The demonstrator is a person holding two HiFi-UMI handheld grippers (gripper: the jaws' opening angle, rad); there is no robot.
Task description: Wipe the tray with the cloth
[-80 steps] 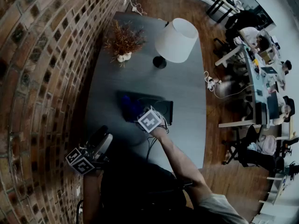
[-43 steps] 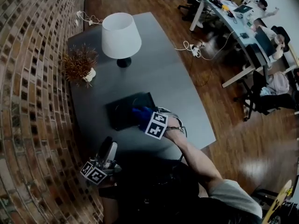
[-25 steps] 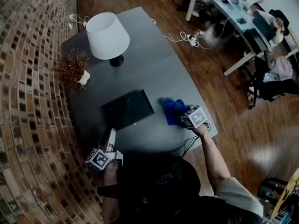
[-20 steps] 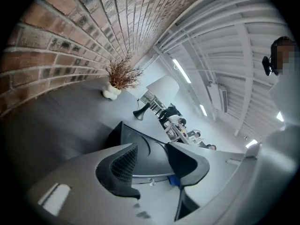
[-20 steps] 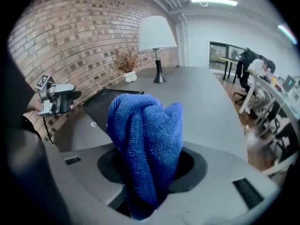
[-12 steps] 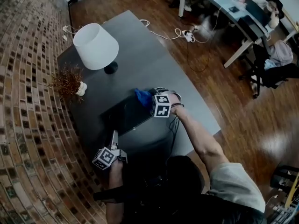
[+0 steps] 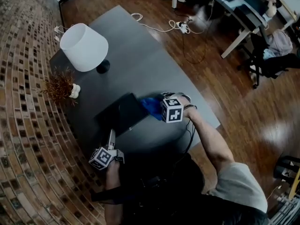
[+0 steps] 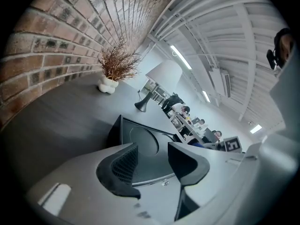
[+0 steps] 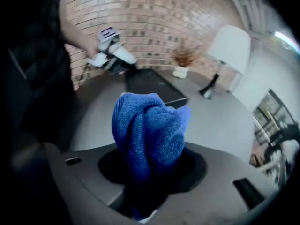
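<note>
- Now the right tool [image 7: 161,108], clamping the cloth [image 7: 151,106], sits at the tray's [image 7: 117,118] right edge, moved from its far corner; wiping seems ongoing.
- Left tool [image 8: 151,156] gapes empty.

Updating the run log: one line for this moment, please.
right gripper: shut on cloth, at edge of tray | left gripper: open, empty, near tray

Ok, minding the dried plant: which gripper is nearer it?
Left. The left gripper is on the plant's side of the tray; the right gripper, gripping the cloth, is across the tray from it.
</note>
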